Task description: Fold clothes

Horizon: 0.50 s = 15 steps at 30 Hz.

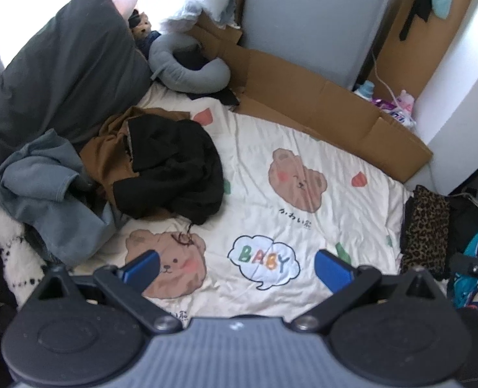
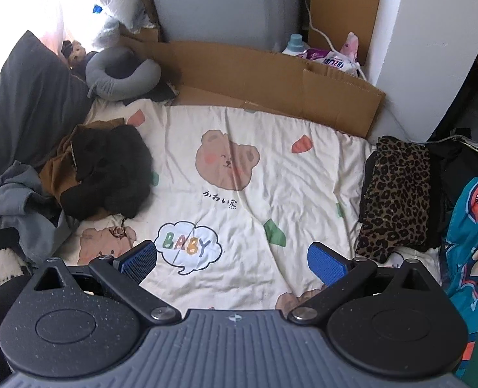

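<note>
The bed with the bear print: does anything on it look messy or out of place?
Yes. A black garment, a brown one and a grey-blue one lie crumpled in a heap at the left edge of the bear-print sheet, unfolded. By contrast, the leopard-print piece at the right lies neatly folded.

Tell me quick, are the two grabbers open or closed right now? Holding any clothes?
Left gripper: open, holding nothing, above the sheet.
Right gripper: open, holding nothing, above the sheet too.

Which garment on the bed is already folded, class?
The leopard-print garment, lying flat and squared at the bed's right edge. The black garment, brown garment and grey-blue garment sit crumpled in a heap on the left.
</note>
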Available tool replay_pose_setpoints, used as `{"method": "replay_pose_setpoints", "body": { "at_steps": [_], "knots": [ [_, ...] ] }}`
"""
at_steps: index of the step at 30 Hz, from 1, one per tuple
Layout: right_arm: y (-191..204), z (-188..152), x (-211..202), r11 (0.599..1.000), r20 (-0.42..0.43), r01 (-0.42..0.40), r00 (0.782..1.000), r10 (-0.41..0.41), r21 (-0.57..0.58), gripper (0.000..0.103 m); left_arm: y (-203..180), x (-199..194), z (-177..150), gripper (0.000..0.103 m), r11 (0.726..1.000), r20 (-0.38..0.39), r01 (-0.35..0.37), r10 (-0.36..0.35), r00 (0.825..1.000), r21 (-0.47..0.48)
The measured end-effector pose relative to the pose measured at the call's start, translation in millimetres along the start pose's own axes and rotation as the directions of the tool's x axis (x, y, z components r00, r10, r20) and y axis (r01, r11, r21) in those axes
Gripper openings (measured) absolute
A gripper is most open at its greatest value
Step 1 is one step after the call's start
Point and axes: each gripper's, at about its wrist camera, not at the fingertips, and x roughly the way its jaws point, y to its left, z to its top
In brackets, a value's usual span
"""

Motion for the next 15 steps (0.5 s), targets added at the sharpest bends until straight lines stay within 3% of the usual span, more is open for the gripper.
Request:
{"method": "replay_pose_setpoints", "body": {
  "at_steps": [15],
  "knots": [
    [24.3,-3.6,19.5,0.999,-0.005,0.008,1.0,-0.008,-0.035,0.102,-4.9,27.2,-12.9,0.102,1.0,-0.021,0.011,-0.011,1.0,0.011]
  ]
}}
